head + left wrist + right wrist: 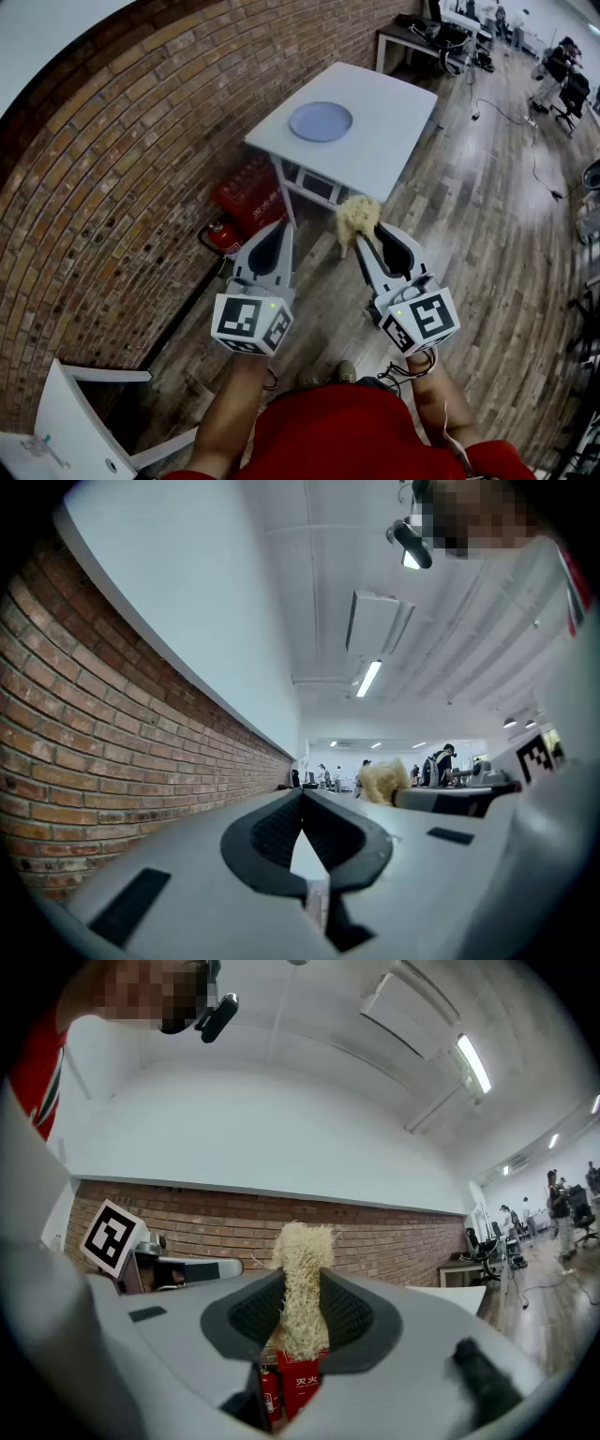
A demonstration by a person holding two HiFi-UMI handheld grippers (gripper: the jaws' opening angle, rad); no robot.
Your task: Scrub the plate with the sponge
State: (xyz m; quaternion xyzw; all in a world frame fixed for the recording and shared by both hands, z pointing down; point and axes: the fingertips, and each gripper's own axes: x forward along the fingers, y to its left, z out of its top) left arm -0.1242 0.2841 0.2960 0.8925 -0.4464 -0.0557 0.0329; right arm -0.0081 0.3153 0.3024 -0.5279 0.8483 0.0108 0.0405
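A round blue-grey plate (pixel 321 121) lies on a small white table (pixel 394 141) some way ahead of me, by the brick wall. My right gripper (pixel 362 234) is shut on a pale yellow fibrous sponge (pixel 359 215), which sticks up past the jaw tips (pixel 302 1274). My left gripper (pixel 285 228) is beside it, its jaws shut with nothing between them (pixel 302 795). Both grippers are held in the air over the wooden floor, short of the table. In the left gripper view the sponge (pixel 384 780) shows off to the right.
A red fire-extinguisher box (pixel 248 192) and a small extinguisher (pixel 223 236) stand against the brick wall under the table's near corner. A white chair (pixel 75 422) is at my lower left. Desks, chairs and people are far off at the back right (pixel 553 70).
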